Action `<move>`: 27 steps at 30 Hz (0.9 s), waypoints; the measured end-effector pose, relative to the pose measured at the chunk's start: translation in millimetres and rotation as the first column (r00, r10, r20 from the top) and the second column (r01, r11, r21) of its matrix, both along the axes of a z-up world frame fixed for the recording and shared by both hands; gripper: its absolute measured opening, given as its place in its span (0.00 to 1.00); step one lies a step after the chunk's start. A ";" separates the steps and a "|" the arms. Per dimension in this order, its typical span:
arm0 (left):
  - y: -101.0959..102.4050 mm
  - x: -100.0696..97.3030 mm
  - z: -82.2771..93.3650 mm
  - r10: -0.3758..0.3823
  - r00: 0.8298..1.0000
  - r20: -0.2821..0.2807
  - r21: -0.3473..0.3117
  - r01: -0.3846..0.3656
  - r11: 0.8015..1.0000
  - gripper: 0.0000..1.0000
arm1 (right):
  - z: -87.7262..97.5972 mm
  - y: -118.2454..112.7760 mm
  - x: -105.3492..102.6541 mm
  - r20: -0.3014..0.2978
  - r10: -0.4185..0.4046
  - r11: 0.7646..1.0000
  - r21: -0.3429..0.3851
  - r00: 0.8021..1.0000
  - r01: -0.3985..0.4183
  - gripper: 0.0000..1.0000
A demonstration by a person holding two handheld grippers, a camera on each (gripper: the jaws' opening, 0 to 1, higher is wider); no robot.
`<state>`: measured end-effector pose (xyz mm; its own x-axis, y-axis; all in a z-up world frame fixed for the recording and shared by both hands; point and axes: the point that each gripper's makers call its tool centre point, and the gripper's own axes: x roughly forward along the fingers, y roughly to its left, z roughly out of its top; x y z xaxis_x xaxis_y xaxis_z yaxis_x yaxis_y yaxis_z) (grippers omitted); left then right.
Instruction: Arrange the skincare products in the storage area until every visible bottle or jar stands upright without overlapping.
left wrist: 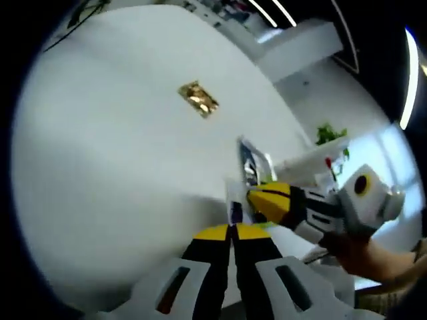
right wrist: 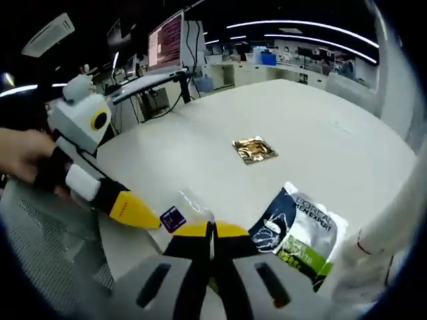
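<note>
Skincare sachets lie on a white tabletop (right wrist: 320, 127) in an open office. Nearest the right gripper (right wrist: 212, 231), a dark blue, white and green sachet (right wrist: 300, 233) printed "L'ORÉAL MEN EXPERT" rests flat just right of the yellow tips; its smaller print cannot be read. A small clear packet with a purple label (right wrist: 179, 215) sits just left of those tips, the label's writing too small to make out. Farther out, a gold foil sachet (right wrist: 254, 149) lies alone near the middle of the tabletop.

Both of the right gripper's jaws are pressed together with nothing between them. In the right gripper view the left gripper's yellow tip reaches in from the left, touching or almost touching the purple-labelled packet, a hand (right wrist: 23, 157) behind it.

In the left gripper view the left gripper (left wrist: 231, 231) likewise has its jaws closed together; whether they pinch the packet edge just beyond them cannot be told. There the L'Oréal sachet (left wrist: 249, 165) appears edge-on beside the right gripper's tip, the gold foil sachet (left wrist: 199, 99) lies far off on bare white tabletop (left wrist: 107, 147), and a green plant (left wrist: 329, 133) stands beyond.
</note>
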<state>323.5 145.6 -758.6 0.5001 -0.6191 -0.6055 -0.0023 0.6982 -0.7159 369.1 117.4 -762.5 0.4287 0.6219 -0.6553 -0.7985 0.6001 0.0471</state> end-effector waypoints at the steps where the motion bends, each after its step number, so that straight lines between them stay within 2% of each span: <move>1: 1.1 1.0 -0.8 0.001 1.000 0.000 0.001 -0.001 1.000 0.00 | -1.7 0.4 1.0 0.003 0.004 1.000 -0.006 1.000 -0.004 0.01; 5: 4.2 6.4 -4.8 0.006 1.000 -0.006 0.015 -0.006 1.000 0.00 | -6.9 2.3 6.9 0.014 0.018 1.000 -0.022 1.000 -0.018 0.01; 11: 3.5 11.6 -13.3 -0.037 0.999 -0.003 0.080 0.037 0.996 0.00 | -18.3 1.9 9.6 0.070 0.090 0.990 -0.118 0.994 -0.081 0.01; 20: 8.7 17.5 -17.6 -0.090 0.996 0.028 0.171 0.084 0.982 0.00 | -19.6 3.5 20.1 0.107 0.110 0.986 -0.140 0.988 -0.095 0.01; 23: 10.9 17.7 -18.5 -0.136 0.990 0.042 0.223 0.124 0.967 0.01 | -19.1 2.9 20.6 0.106 0.107 0.987 -0.135 0.989 -0.092 0.01; 25: 13.9 19.0 -17.1 -0.194 0.979 0.063 0.294 0.167 0.941 0.02 | -19.2 0.7 21.3 0.106 0.097 0.987 -0.141 0.990 -0.081 0.01; 26: 17.4 19.9 -16.4 -0.245 0.967 0.077 0.367 0.200 0.908 0.02 | -19.1 -0.7 22.1 0.114 0.093 0.987 -0.145 0.989 -0.076 0.01; 27: 19.1 20.9 -15.2 -0.281 0.956 0.088 0.413 0.222 0.883 0.03 | -19.0 -1.4 22.6 0.115 0.088 0.987 -0.143 0.990 -0.071 0.01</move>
<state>344.4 164.7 -773.8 0.4577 -0.4604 -0.7606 0.2916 0.8859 -0.3608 391.6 116.0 -781.5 0.4622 0.5645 -0.6839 -0.8389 0.5284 -0.1308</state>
